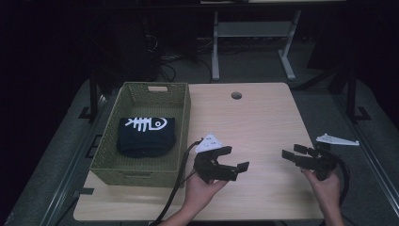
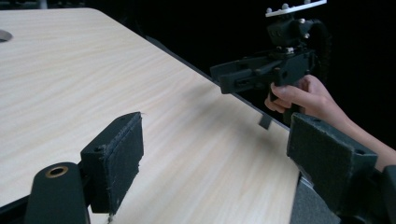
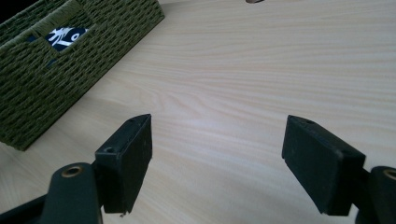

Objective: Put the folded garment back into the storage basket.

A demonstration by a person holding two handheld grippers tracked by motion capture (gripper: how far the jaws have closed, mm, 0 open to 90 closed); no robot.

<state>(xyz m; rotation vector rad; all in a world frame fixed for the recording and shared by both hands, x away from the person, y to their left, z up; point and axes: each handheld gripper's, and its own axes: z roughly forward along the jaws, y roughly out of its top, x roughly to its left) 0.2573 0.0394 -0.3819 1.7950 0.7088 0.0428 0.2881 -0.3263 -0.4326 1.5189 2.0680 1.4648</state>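
A green woven basket (image 1: 181,122) stands on the left part of the light wood table (image 1: 263,117). Inside it lies a folded black garment (image 1: 146,135) with a white fish-skeleton print. My left gripper (image 1: 235,158) hovers open just right of the basket's near corner, with nothing between its jaws, which point right. My right gripper (image 1: 292,151) is open and bare near the table's right edge, pointing left toward the other. In the left gripper view, my left gripper (image 2: 215,154) faces the right gripper (image 2: 224,79). The right gripper view has my right gripper (image 3: 217,158), the basket (image 3: 56,74) and the garment (image 3: 65,36).
A round cable hole (image 1: 236,95) sits in the table near its far edge. Bare wood lies between the two grippers and toward the far side. Beyond the table stands a grey desk frame (image 1: 215,52) on dark floor with cables.
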